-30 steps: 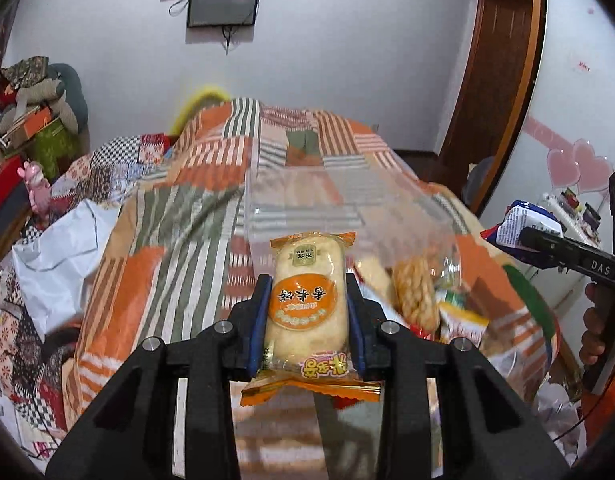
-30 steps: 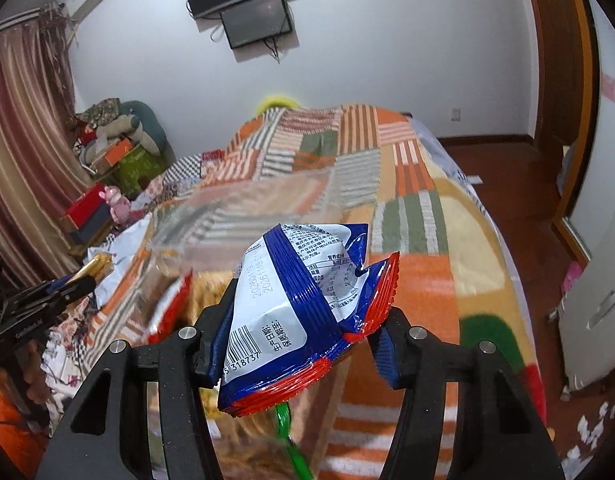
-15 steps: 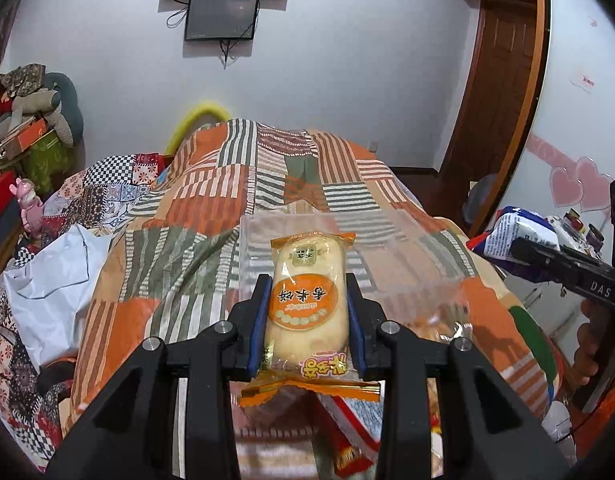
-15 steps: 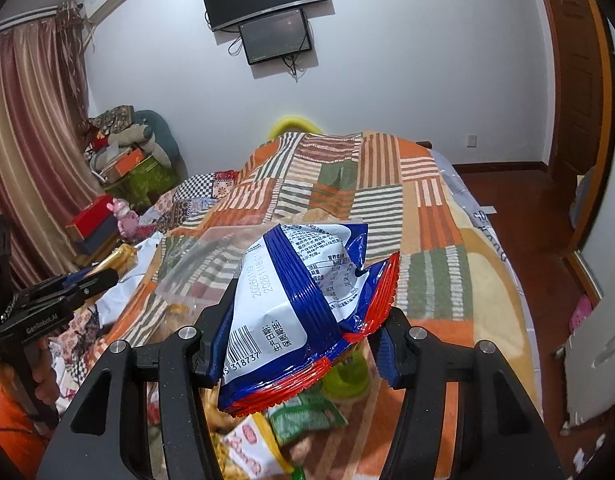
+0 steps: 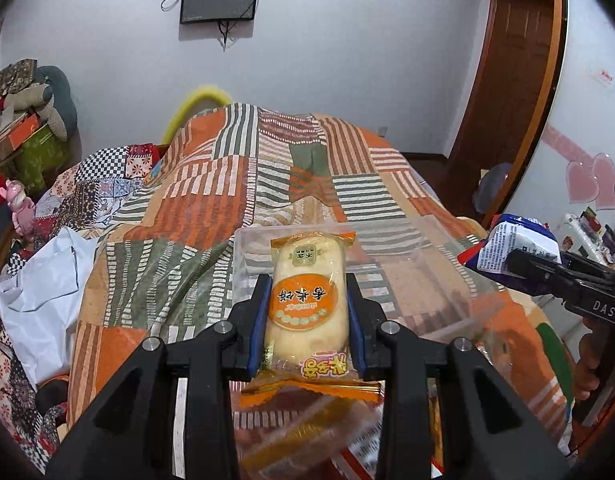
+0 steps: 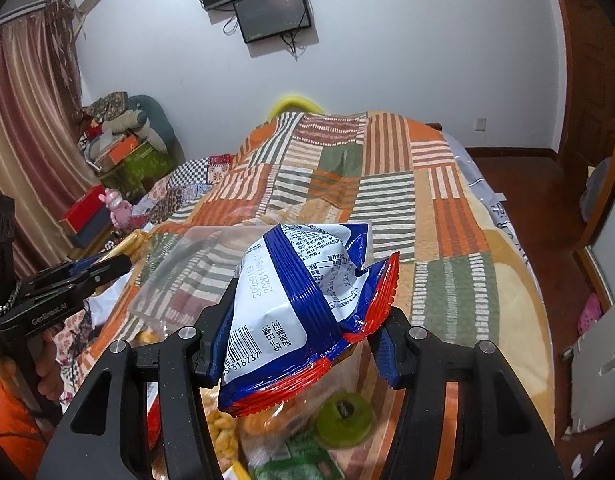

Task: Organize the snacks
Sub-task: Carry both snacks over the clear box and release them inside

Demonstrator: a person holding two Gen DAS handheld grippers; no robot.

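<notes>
Both tools have advanced over the bed (image 5: pixel 211 216) toward the clear box (image 5: pixel 423 264). Left tool (image 5: pixel 307 312) pinches a rice-cracker packet (image 5: pixel 305 304); right tool (image 6: pixel 295 320) clamps a blue-and-white snack bag (image 6: pixel 291 304), above snacks at the bed's near edge.

Bed (image 5: pixel 211 184) under my grippers, covered by patchwork quilt (image 6: pixel 439 216) in orange, green, white stripes. Landmark: clear plastic container (image 5: pixel 423 264) resting on quilt mid-bed. Nearer me than container: heap of snack packets (image 6: pixel 223 432) on quilt, blurred, beside green round lid-like item (image 6: pixel 343 416). Left of container: white plastic bag (image 5: pixel 43 296) at bed's edge. Beyond that, checkered floral blanket (image 5: pixel 103 184) overlapping quilt's far left side. Behind container, quilt rises over hump toward wall.
</notes>
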